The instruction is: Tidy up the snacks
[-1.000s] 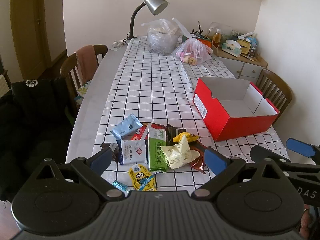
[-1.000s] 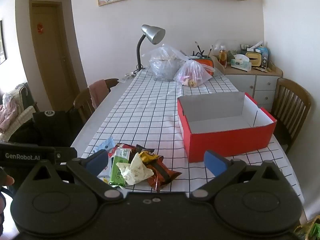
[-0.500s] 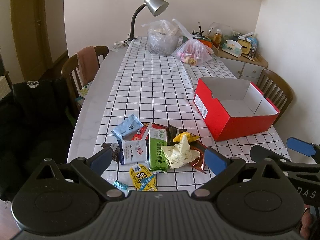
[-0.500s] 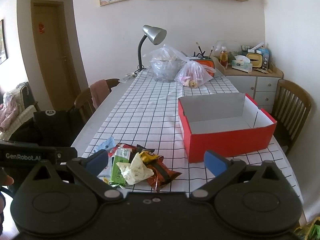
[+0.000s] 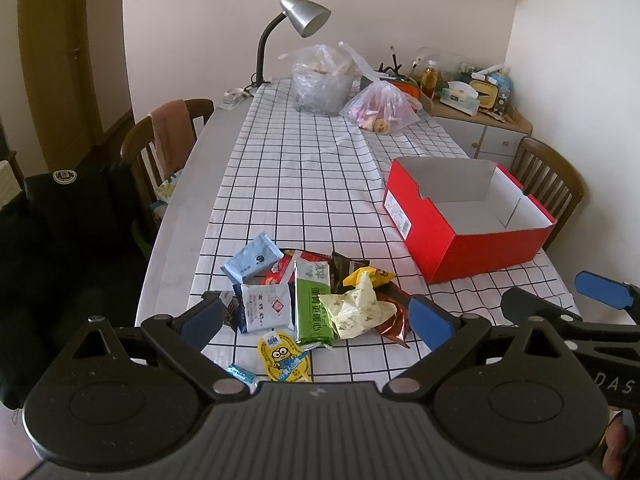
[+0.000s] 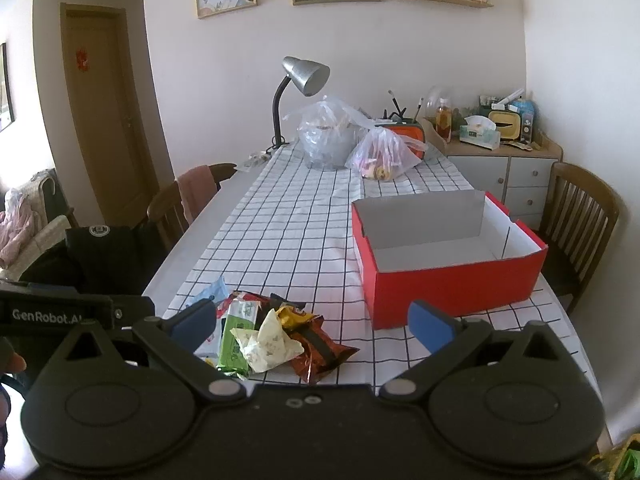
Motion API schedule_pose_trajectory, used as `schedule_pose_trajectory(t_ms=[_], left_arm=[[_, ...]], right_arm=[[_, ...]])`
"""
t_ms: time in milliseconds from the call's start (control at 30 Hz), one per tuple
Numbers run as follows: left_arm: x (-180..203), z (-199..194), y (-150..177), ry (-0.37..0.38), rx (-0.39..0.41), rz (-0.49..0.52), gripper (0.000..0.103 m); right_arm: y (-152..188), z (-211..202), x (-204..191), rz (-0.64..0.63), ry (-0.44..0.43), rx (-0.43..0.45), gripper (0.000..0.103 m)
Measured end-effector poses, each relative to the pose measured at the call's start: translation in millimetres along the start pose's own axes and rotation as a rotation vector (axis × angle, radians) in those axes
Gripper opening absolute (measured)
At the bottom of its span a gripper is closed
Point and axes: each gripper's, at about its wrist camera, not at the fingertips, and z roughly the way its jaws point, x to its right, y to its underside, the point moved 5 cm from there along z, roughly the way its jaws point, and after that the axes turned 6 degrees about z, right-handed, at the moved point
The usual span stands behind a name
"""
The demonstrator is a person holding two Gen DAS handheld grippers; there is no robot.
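Observation:
A heap of snack packets [image 5: 316, 300] [image 6: 272, 336] lies near the front edge of the checked tablecloth: a green bar [image 5: 314, 304], a cream wrapper [image 5: 356, 308], a light blue pouch [image 5: 252, 258] and a yellow cartoon packet [image 5: 284, 356] among them. To the right of the heap stands an empty red box [image 5: 472, 248] [image 6: 452, 280] with a white inside. My left gripper [image 5: 316, 320] hangs open just short of the heap, nothing between its fingers. My right gripper [image 6: 310, 326] is also open and empty, above the table's front edge.
At the far end of the table stand a grey desk lamp [image 5: 296, 28], a clear plastic bag [image 5: 320, 80] and a pink-filled bag [image 5: 380, 110]. Wooden chairs [image 5: 168, 136] [image 6: 580, 216] flank the table. A cluttered sideboard [image 6: 500, 160] sits back right; a black jacket [image 5: 68, 216] lies left.
Both views have shifted only slightly; the left gripper has eased a little back from the heap. Nothing on the table has moved.

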Motion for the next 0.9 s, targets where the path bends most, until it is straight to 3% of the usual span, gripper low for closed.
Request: schedule_pose_trajectory(t_ms=[633, 900], left_arm=[[2, -4, 0, 0.003, 0.01, 0.014, 0.1], [-4, 1, 4, -0.005, -0.022, -0.018, 0.1]], right_arm=[[-2, -5, -9, -0.041, -0.009, 0.013, 0.103], [-1, 8, -6, -0.042, -0.009, -0.009, 0.103]])
